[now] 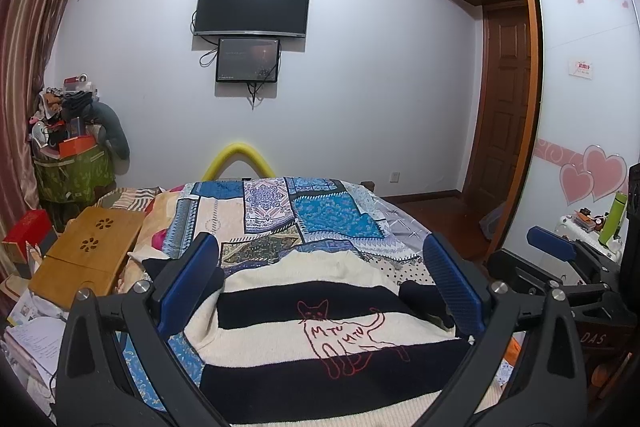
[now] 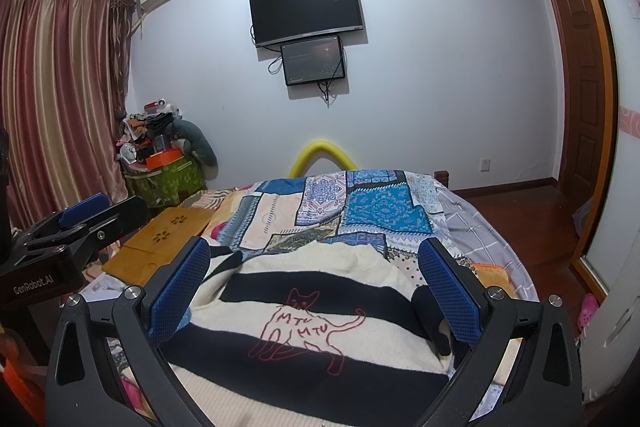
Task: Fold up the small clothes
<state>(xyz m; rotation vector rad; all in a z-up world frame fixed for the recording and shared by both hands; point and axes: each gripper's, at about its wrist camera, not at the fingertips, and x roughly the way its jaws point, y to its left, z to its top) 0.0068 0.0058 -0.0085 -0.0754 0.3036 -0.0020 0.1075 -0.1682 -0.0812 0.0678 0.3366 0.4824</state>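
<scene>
A small cream and navy striped sweater with a red outlined cat on it lies spread on the bed; it also shows in the right wrist view. My left gripper is open and empty, its blue pads held above the sweater on either side. My right gripper is open and empty too, hovering over the same sweater. The right gripper shows at the right edge of the left wrist view, and the left gripper at the left edge of the right wrist view.
A patchwork blue quilt covers the bed. A wooden lap desk lies at the bed's left. A cluttered green bin stands by the curtain. A television hangs on the far wall. A wardrobe and door stand on the right.
</scene>
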